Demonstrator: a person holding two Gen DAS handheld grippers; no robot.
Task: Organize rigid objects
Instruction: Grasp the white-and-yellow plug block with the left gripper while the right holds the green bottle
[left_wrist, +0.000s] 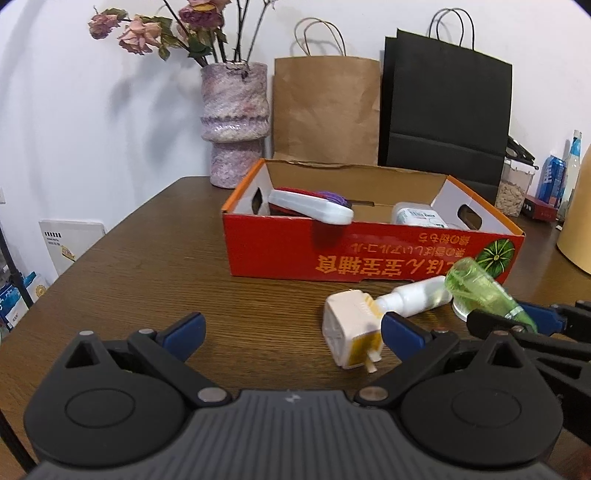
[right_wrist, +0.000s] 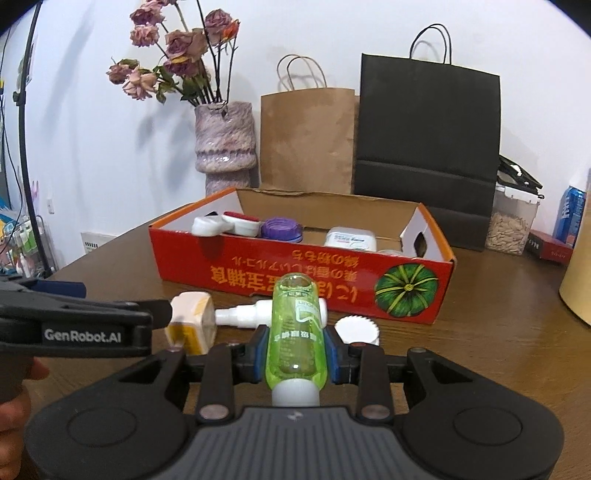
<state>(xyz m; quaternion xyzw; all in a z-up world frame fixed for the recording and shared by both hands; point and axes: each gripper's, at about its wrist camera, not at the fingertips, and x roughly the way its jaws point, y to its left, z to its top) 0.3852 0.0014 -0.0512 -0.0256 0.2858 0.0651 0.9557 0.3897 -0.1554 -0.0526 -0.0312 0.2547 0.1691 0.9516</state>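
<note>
My right gripper (right_wrist: 295, 356) is shut on a clear green bottle (right_wrist: 295, 325), which points toward the red cardboard box (right_wrist: 258, 275) and hangs tilted just above the table. In the left wrist view the green bottle (left_wrist: 480, 288) and right gripper (left_wrist: 517, 319) come in from the right. On the table lie a cream and yellow block (left_wrist: 349, 332), a white spray bottle (left_wrist: 413, 299) and a white ribbed cap (right_wrist: 356, 328). My left gripper (left_wrist: 293, 332) is open, and its right finger is close beside the block. The box holds a white case (left_wrist: 310, 208), lids and a white jar (left_wrist: 419, 216).
A purple vase (left_wrist: 234, 122) with dried roses, a brown paper bag (left_wrist: 325, 107) and a black paper bag (left_wrist: 447, 107) stand behind the box against the wall. A container of seeds (right_wrist: 511, 221), a blue can and a tan cylinder sit at the right.
</note>
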